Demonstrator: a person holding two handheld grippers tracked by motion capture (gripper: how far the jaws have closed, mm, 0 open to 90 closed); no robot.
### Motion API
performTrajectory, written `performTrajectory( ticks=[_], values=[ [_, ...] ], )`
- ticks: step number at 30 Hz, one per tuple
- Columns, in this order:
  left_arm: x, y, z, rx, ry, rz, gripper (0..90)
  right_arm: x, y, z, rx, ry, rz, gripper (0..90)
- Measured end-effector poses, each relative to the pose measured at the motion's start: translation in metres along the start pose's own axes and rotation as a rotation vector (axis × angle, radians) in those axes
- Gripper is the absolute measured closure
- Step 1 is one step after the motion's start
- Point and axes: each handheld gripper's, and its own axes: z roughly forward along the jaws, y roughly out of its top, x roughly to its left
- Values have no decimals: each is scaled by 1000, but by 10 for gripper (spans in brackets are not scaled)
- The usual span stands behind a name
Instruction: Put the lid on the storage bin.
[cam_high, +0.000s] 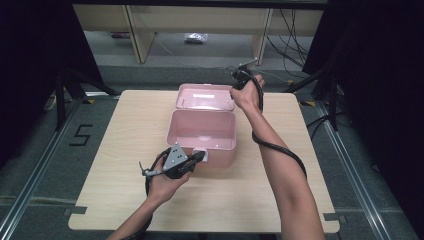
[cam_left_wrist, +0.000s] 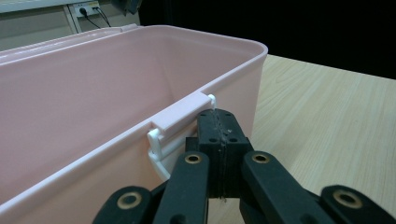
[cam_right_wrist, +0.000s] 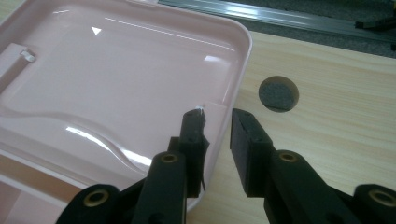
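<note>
An open pink plastic box (cam_high: 220, 152) stands mid-table, its lid (cam_high: 205, 96) laid back flat behind it. My left gripper (cam_left_wrist: 217, 116) is shut with nothing between its jaws, and its tips rest against the box's front wall just right of the white-pink latch (cam_left_wrist: 180, 116). In the high view the left gripper (cam_high: 200, 157) sits at the box's front. My right gripper (cam_right_wrist: 217, 116) is at the lid's (cam_right_wrist: 116, 79) right edge. Its jaws stand apart, one over the lid's inside and one outside the rim, which lies between them. The box (cam_left_wrist: 93, 93) holds nothing.
The light wooden table (cam_high: 125, 150) has a round hole (cam_right_wrist: 279, 93) just beyond the lid's right edge. Metal rails run along the floor on both sides, and wooden shelving (cam_high: 200, 25) stands behind the table. A cable trails along the right forearm (cam_high: 280, 150).
</note>
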Motion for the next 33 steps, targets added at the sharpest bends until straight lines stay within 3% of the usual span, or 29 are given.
performTrajectory(
  ticks=[6, 9, 10, 11, 12, 13, 14, 18, 19, 20, 21, 22, 23, 25, 28, 29, 32, 33],
  values=[
    [0, 0, 0, -1, -1, -2, 894, -3, 3, 8, -11, -8, 15, 767],
    [0, 0, 0, -3, -3, -8, 894, -6, 4, 13, -23, -19, -14, 775],
    [0, 0, 0, -3, -2, -7, 895, -4, 4, 13, -3, -23, 16, 776],
    [0, 0, 0, -2, -2, -7, 895, -7, 5, 15, -9, -19, -7, 777],
    [0, 0, 0, -3, -3, -7, 894, -5, 5, 16, -11, -19, 21, 779],
    [0, 0, 0, -4, -3, -9, 894, -6, 5, 17, -10, -28, 9, 780],
    [0, 0, 0, -4, -2, -8, 895, -9, 6, 20, -27, -21, -38, 780],
    [0, 0, 0, -4, -3, -9, 895, -5, 6, 22, -10, -21, 43, 783],
    [0, -1, 0, -5, -4, -9, 895, -8, 7, 23, -13, -24, 18, 784],
    [0, -1, 0, -5, -5, -9, 894, -8, 7, 25, -21, -23, 30, 784],
    [1, -1, 0, -5, -5, -8, 895, -12, 8, 26, -23, -33, -16, 785],
    [0, -1, 0, -5, -5, -7, 894, -11, 7, 28, -26, -30, 14, 788],
    [0, -1, 0, -4, -5, -7, 895, -12, 8, 28, -30, -35, -7, 791],
    [0, -1, 0, -6, -4, -8, 895, -10, 8, 29, -26, -38, 19, 793],
    [0, -1, 0, -5, -4, -9, 894, -12, 9, 30, -38, -36, 0, 796],
    [0, -1, 0, -5, -4, -9, 894, -11, 9, 31, -36, -28, 24, 797],
    [0, -1, 0, -4, -4, -6, 895, -13, 10, 33, -40, -35, 12, 801],
    [0, -1, 0, -5, -4, -7, 894, -11, 11, 33, -30, -31, 38, 805]
  ],
)
